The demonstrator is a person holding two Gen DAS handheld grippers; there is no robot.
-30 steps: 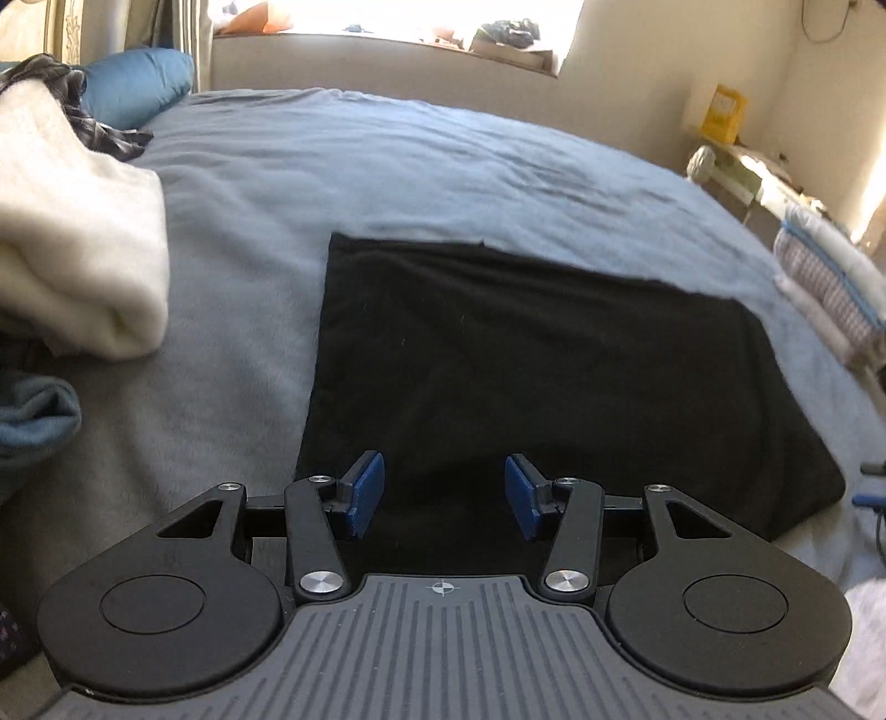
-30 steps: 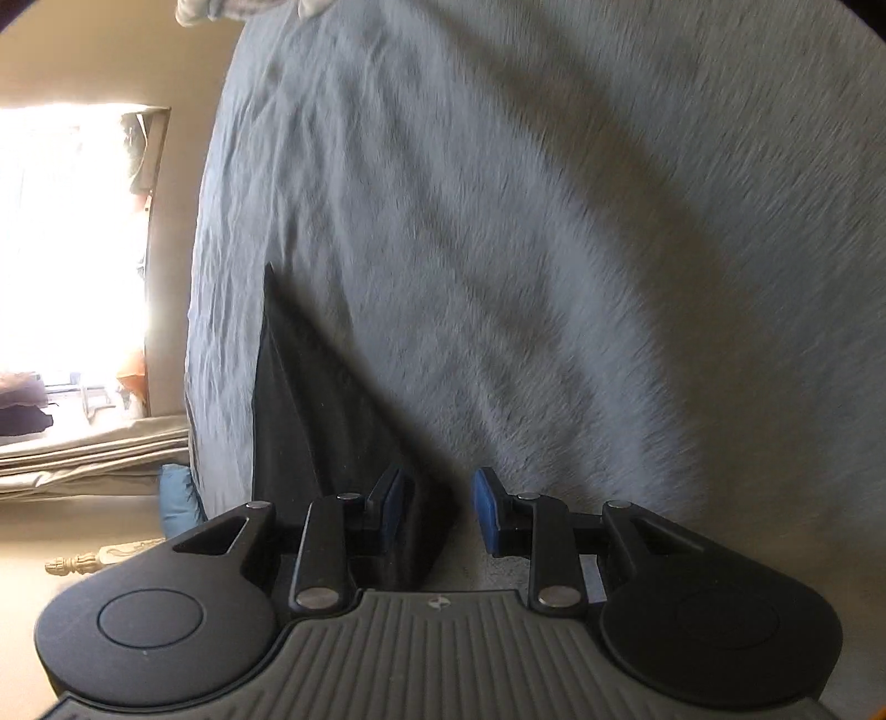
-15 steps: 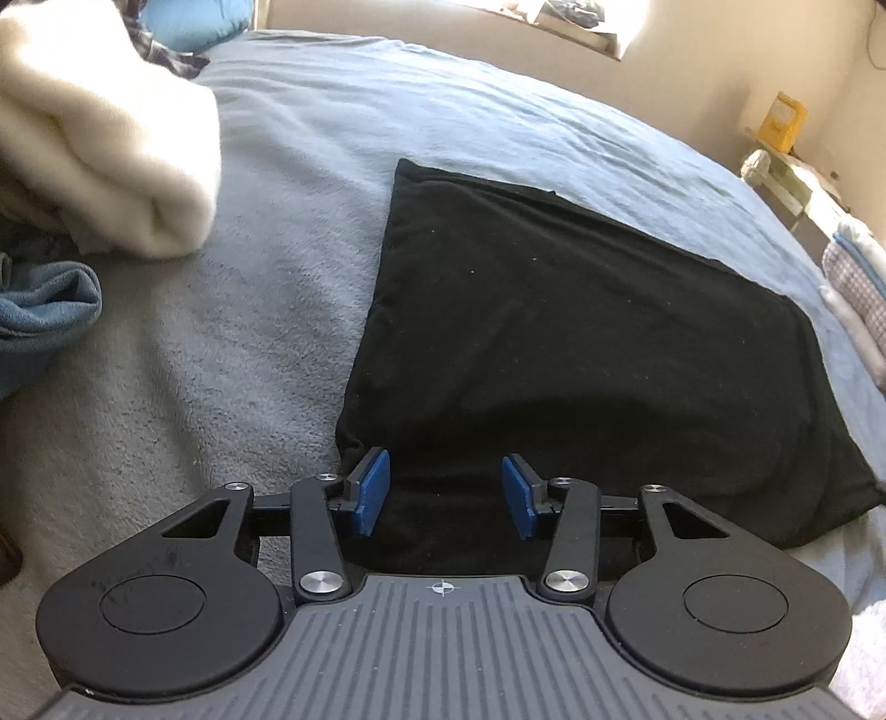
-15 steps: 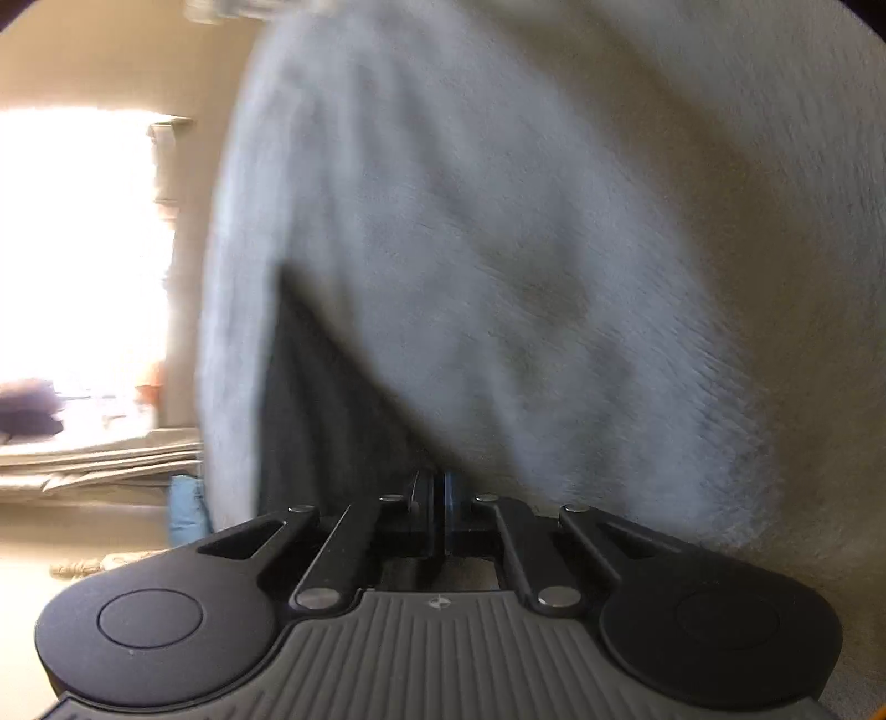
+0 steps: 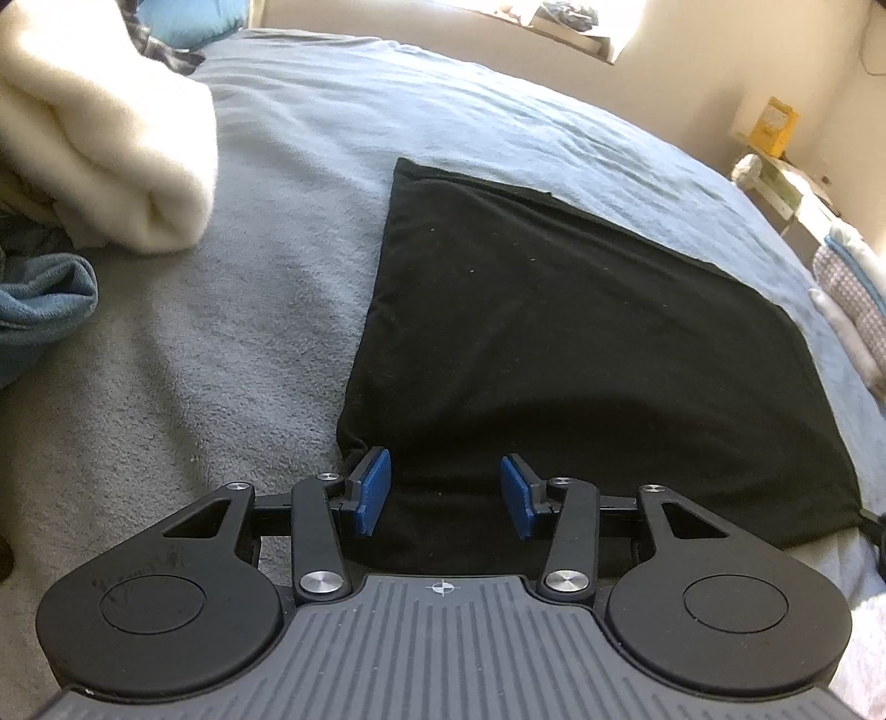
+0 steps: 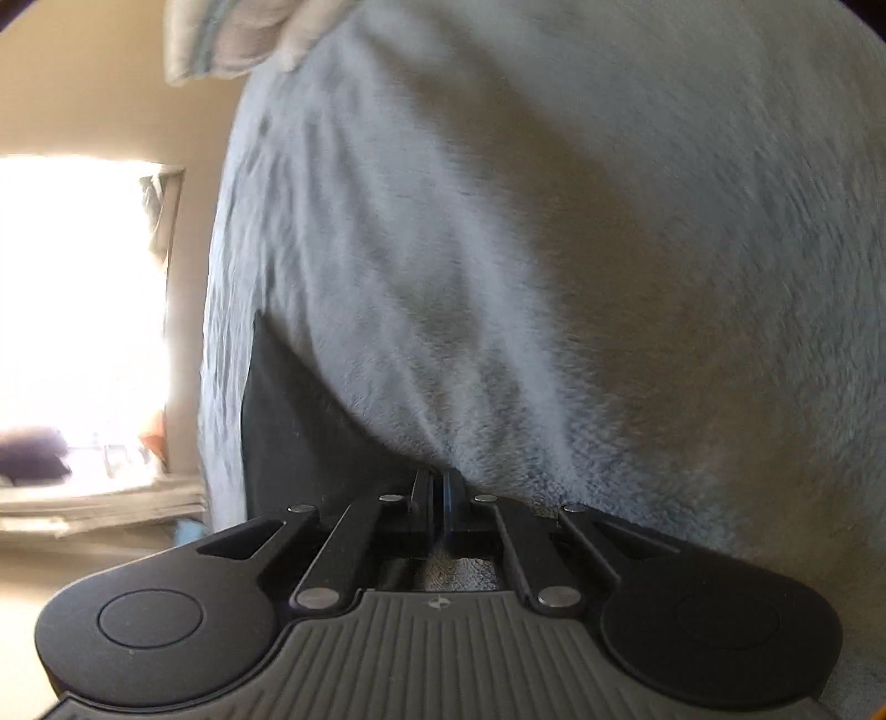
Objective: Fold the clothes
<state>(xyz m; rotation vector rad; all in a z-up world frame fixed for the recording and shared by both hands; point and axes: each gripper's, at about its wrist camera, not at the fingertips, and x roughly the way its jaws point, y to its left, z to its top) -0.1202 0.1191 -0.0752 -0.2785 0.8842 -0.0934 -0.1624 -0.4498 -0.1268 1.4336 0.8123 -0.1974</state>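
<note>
A black garment (image 5: pixel 581 332) lies folded flat on the grey bed cover (image 5: pixel 194 360). My left gripper (image 5: pixel 446 493) stands open low over the garment's near edge, close to its near left corner, with the blue pads (image 5: pixel 372 490) on either side of the cloth and not pressing it. In the right wrist view my right gripper (image 6: pixel 439 487) is shut at a corner of the same black garment (image 6: pixel 299 432), which runs up to the closed fingertips. Creases in the grey cover (image 6: pixel 554 249) converge on those tips. The pinched cloth itself is hidden between the pads.
A thick cream folded blanket (image 5: pixel 105 149) and a crumpled blue cloth (image 5: pixel 39 315) lie at the left. A pale checked pile (image 5: pixel 853 293) sits at the bed's right edge, a yellow box (image 5: pixel 775 124) behind it. Pale folded cloth (image 6: pixel 232 39) lies far across the bed.
My left gripper has sunk toward the garment's near left corner, still open. My right gripper's jaws have closed at the garment's corner and dropped lower onto the bed.
</note>
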